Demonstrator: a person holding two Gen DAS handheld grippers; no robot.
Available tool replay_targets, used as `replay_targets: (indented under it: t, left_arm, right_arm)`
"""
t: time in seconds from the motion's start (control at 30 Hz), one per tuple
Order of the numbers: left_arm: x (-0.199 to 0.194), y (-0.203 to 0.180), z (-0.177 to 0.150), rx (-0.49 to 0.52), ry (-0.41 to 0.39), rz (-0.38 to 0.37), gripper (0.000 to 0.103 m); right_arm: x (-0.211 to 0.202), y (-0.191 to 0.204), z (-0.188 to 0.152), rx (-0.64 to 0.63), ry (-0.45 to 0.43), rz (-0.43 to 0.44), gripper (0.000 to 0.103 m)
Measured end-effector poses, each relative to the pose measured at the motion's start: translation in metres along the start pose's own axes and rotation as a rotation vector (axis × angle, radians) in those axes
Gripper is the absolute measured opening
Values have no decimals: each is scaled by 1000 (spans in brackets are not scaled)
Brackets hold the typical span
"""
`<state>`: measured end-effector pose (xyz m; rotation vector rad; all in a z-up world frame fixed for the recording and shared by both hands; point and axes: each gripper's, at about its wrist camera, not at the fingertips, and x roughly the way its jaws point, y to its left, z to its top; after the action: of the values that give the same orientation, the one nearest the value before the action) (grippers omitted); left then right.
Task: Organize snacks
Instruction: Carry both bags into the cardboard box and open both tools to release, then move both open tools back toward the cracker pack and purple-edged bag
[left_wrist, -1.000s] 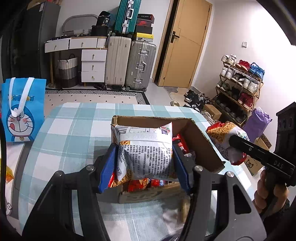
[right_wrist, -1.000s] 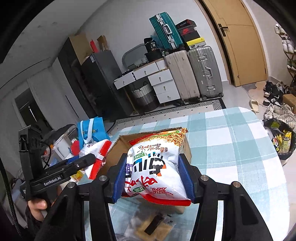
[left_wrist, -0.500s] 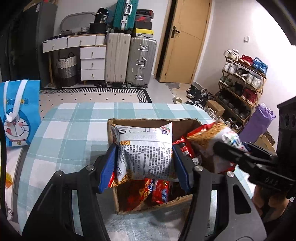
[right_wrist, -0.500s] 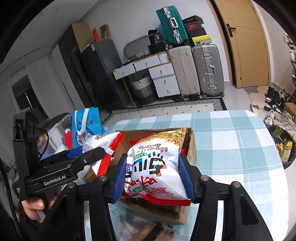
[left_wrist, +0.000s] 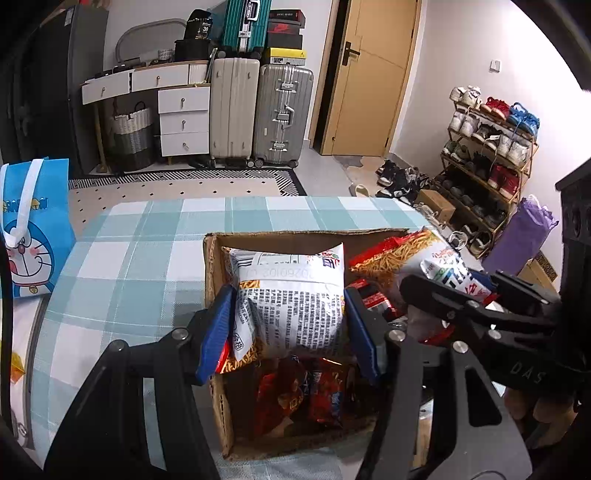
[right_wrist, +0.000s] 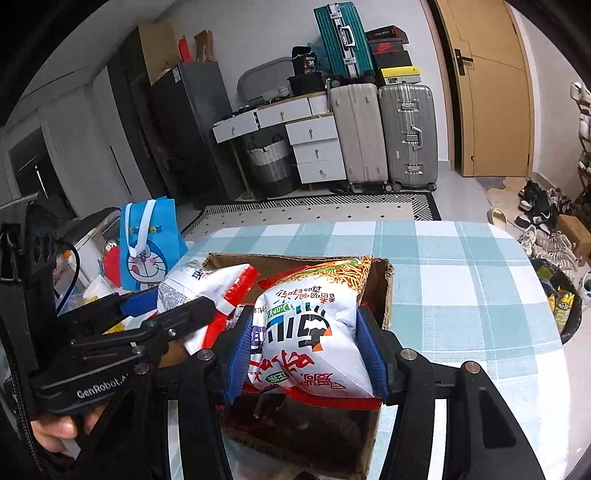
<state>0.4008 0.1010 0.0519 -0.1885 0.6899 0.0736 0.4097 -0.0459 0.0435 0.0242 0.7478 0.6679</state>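
An open cardboard box (left_wrist: 218, 413) (right_wrist: 384, 291) stands on the checked tablecloth with several red snack packets (left_wrist: 321, 395) inside. My left gripper (left_wrist: 290, 326) is shut on a white noodle snack bag (left_wrist: 291, 314), held above the box's left half. My right gripper (right_wrist: 308, 349) is shut on a second white and red noodle bag (right_wrist: 314, 332), held over the box's right half. In the left wrist view the right gripper's bag (left_wrist: 421, 258) is at the right; in the right wrist view the left gripper's bag (right_wrist: 199, 284) is at the left.
A blue cartoon gift bag (left_wrist: 31, 229) (right_wrist: 151, 243) stands off the table's left edge. The checked table (right_wrist: 461, 288) stretches right and behind the box. Suitcases (left_wrist: 258, 110) and drawers line the far wall; a shoe rack (left_wrist: 487, 147) stands right. A hand (right_wrist: 62, 424) holds the left gripper.
Both grippers have come forward and down over the box with their bags still held. The right gripper's bag has moved from beside the box to above its right half.
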Motion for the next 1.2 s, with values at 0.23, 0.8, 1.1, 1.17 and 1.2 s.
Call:
replay_targets:
  t: [0.23,0.8,1.1,1.17,1.2]
  left_arm:
    - [11,0,-1,13,39,-17,67]
    - [-80,4,-59,4,-16,4,102]
    - [-105,-5,-110,24,8,10,102]
    - [-105,-8,-118,38,22,17,102]
    - [-103,-11,-123,44,26,18,102]
  right_arm:
    - [8,2,-1,-22,1,-10,59]
    - [-82,-24,-47,17,-36,-13,102]
    - [-97,-22,-89,-13,20,4,103]
    - [-97,-21,-97,-9,32,9,102]
    - [-97,-21,-99,-6,34,13,103]
